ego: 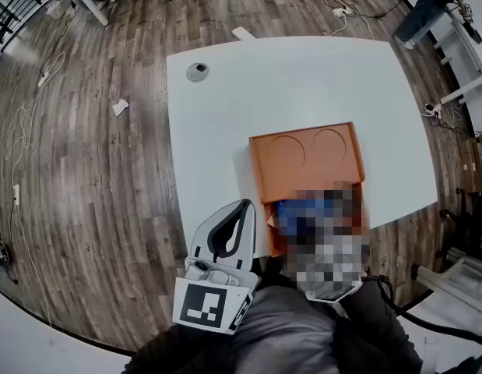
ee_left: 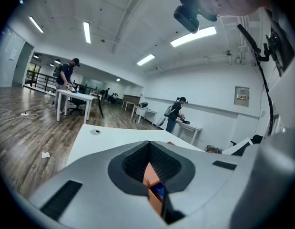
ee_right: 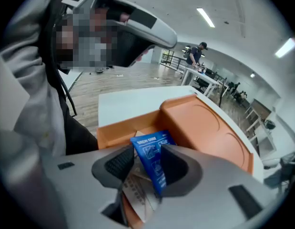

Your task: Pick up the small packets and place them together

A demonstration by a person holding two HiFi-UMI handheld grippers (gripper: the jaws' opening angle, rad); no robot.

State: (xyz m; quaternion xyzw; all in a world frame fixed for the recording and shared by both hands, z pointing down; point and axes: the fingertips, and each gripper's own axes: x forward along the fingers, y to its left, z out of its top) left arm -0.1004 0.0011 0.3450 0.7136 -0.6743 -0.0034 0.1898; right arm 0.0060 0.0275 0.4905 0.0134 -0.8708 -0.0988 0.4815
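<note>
right gripper (ee_right: pixel 147 156) loose around blue packet (ee_right: pixel 149 144) in orange tray (ee_right: pixel 204 123)
jaws apart; packet leans over a pale packet (ee_right: pixel 135 190) in the near compartment. likely a drop: lift straight out. left gripper (ee_left: pixel 149 143), at left, is closed and empty.

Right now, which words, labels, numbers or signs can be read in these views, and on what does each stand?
Blue packet: white heading and pictures, too blurred to quote.
Pale packet: lines of small print, unreadable.
Left gripper: its cube bears black-and-white square markers, no letters.
Wall panel: a small sign, too small to read.
No text can be quoted with confidence.
</note>
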